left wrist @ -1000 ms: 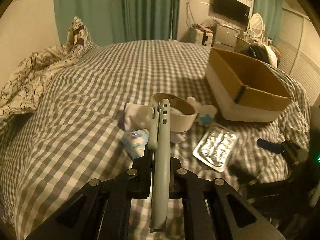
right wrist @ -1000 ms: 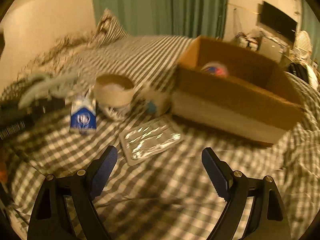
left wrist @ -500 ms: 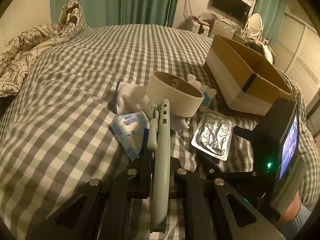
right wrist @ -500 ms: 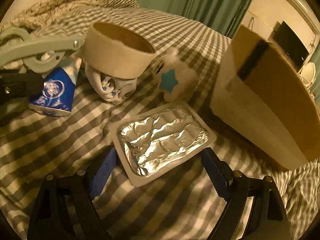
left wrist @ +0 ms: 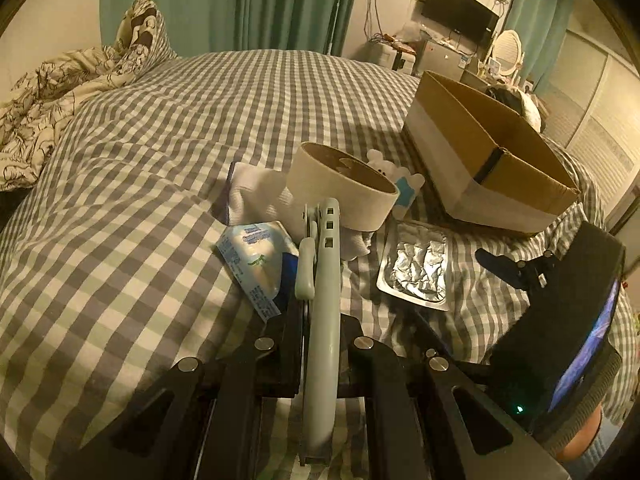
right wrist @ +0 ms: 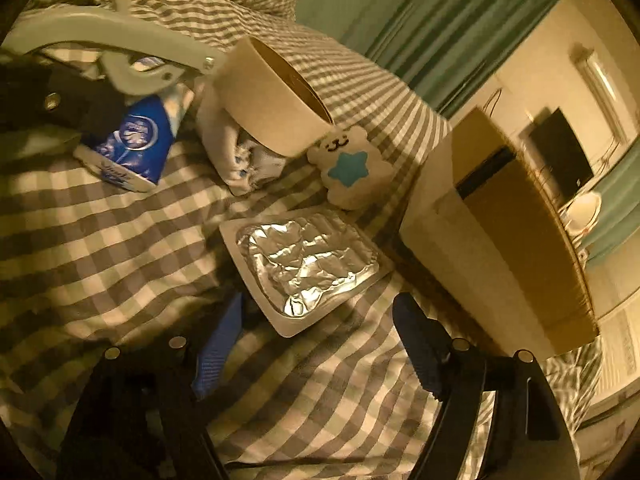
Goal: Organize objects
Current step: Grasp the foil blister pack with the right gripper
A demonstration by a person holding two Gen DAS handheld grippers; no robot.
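My left gripper [left wrist: 320, 344] is shut on a pale green plastic tool [left wrist: 320, 320], which also shows in the right wrist view [right wrist: 108, 44]. A foil blister tray [right wrist: 304, 264] lies on the checked bed, also seen in the left wrist view [left wrist: 416, 268]. My right gripper [right wrist: 316, 344] is open, with its blue fingers on either side of the tray's near corner. A wide tape roll [left wrist: 344, 188], a white and blue packet [left wrist: 256, 264], crumpled white cloth [left wrist: 256, 192] and a bear-shaped pad [right wrist: 348, 168] lie close by.
An open cardboard box [left wrist: 480, 156] stands on the bed to the right of the objects. A rumpled floral duvet [left wrist: 52, 100] lies at the far left. Green curtains and a wall television are behind the bed.
My right gripper has dropped lower and moved in on the foil tray, rolling to one side. My left gripper has stayed shut on the green tool with little movement.
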